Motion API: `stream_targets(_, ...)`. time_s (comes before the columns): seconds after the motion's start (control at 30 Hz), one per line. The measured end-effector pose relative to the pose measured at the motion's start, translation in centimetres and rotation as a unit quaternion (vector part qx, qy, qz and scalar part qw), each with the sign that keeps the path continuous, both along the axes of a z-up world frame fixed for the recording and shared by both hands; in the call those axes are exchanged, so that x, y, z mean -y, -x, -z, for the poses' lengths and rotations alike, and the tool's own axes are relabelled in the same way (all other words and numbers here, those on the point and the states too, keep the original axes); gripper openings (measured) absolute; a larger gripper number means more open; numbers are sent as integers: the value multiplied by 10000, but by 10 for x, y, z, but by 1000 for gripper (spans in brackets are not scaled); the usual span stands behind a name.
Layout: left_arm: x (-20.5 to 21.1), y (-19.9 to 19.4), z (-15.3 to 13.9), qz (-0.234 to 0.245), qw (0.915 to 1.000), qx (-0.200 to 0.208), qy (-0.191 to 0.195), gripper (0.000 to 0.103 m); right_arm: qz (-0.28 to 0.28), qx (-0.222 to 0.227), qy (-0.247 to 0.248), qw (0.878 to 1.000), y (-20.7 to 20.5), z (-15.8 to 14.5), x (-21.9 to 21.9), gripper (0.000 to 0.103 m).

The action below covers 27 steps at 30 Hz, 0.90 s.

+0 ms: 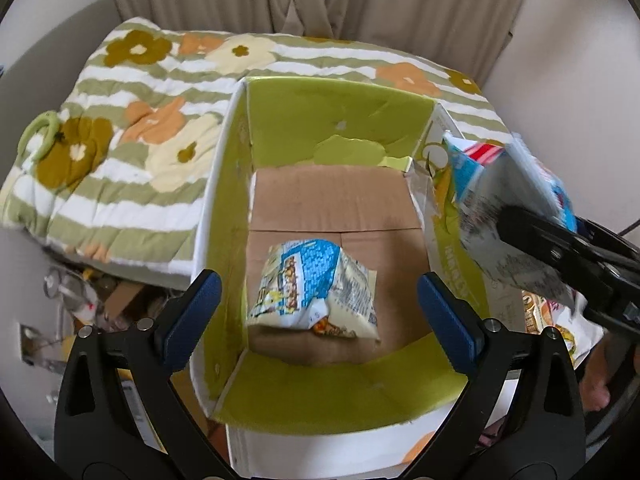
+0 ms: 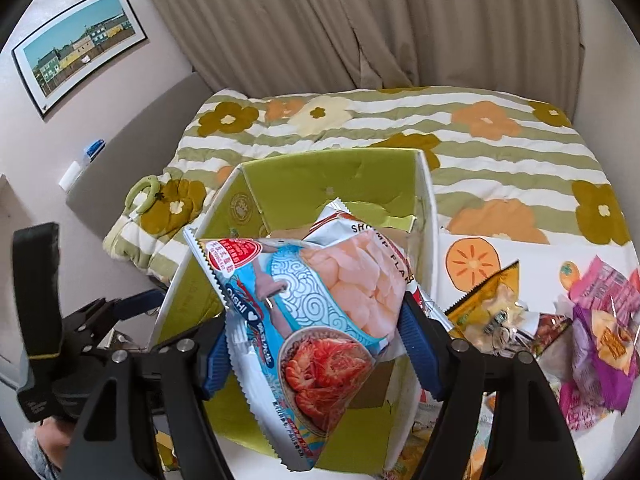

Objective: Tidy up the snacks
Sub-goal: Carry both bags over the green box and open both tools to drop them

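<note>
A cardboard box with green inner flaps [image 1: 332, 120] stands open on the bed. One blue and white snack bag [image 1: 316, 290] lies on its brown floor. My left gripper [image 1: 320, 304] is open and empty, above the box's near edge. My right gripper [image 2: 316, 340] is shut on a blue shrimp chips bag [image 2: 316, 304] and holds it over the box's right wall [image 2: 426, 216]. That bag also shows in the left wrist view [image 1: 516, 188], at the right, pinched by the black right gripper.
A striped floral quilt [image 1: 120, 140] covers the bed around the box. Several loose snack bags [image 2: 592, 332] lie on the bed to the right of the box. A green ring [image 1: 38, 136] lies on the quilt at left. Clutter shows on the floor at left.
</note>
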<state>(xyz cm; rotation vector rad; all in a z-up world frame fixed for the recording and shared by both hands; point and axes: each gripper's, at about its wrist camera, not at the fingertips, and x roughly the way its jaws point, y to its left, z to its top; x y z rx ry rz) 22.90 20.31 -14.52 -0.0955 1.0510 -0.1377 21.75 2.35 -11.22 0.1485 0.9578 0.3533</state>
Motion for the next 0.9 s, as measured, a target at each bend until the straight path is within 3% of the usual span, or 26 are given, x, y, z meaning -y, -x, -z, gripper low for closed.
stream_targets(0.3,0,-4,1,-138,9995,12,-283,97,-336,-152,242,9990,-33,16,-17,74)
stream_targets(0.37,-1,-4,2,-170,9993,-17,-322,97,-478,-240,74,9985,-36,20,-19,88)
stream_targets(0.4,-2,-4,3,-197,9992,-37,-339,97,-502,-260,12,9984,-36,22,-18,102)
stream_targets(0.7,-3,6,-1,-235,9991,33,-362,97,-450,-345,184,9982,-20,29,-13,103)
stream_targets(0.9,-1,21,-20,-182,9983,331,-442,97,-455,21,218,9987,-4,7,-11,103)
